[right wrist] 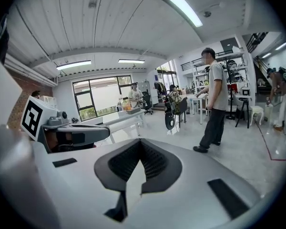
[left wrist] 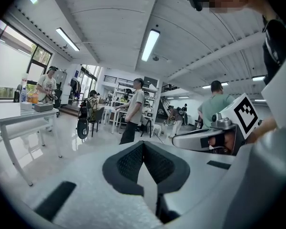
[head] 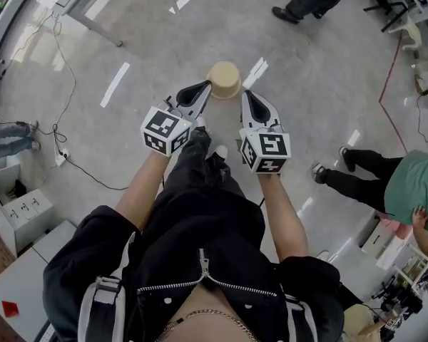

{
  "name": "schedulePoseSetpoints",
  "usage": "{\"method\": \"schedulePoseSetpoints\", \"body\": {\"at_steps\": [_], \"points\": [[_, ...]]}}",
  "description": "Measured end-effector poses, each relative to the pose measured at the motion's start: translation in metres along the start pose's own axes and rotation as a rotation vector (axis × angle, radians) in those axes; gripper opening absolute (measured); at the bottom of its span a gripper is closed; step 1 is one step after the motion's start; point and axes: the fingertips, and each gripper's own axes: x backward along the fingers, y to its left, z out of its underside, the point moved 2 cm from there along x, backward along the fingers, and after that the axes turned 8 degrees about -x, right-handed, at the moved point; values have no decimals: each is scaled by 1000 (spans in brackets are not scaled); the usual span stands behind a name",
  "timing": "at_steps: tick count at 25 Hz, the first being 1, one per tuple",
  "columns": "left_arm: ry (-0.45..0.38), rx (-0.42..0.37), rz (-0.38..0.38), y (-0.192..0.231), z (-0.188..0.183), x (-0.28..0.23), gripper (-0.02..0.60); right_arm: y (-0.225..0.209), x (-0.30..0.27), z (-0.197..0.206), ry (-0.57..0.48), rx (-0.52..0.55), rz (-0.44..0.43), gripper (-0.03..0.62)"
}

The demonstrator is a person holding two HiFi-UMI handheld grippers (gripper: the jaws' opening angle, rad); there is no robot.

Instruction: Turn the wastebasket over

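Biggest thing here is the glossy grey concrete floor (head: pixel 150 41), with white light streaks reflected all over it. Next is the person wearing the camera, in a black zip jacket (head: pixel 200 262), both bare forearms stretched forward. A bystander in a green shirt (head: pixel 421 184) is bending over at the right edge of the floor, and someone else's dark trouser legs (head: pixel 310 2) show at the far edge.

The left gripper (head: pixel 204 85) and the right gripper (head: pixel 247 95) are held side by side with a gap between them, each with its black-and-white marker cube just ahead of the hand. On both, the dark ribbed pads are pressed together tip to tip with nothing between them, so both are closed and empty. Their own views just look out level across the room: white tables, shelving, people standing around.

The round tan plastic wastebasket (head: pixel 224 79) stands out on open floor, well away from the walls and just past the two gripper tips. From above, the left tip lines up with its left side, but I can't tell if it's actually touching. The end facing up looks like a flat pale disc, though I can't say for sure that it's the base.

A thin black cable (head: pixel 71 155) snakes along the floor's left edge.
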Motion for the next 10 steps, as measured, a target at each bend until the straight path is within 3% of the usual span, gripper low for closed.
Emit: {"method": "schedulePoseSetpoints", "body": {"at_steps": [10], "points": [[-9, 9, -16, -6, 1, 17, 3, 16, 8, -2, -11, 23, -26, 9]]}}
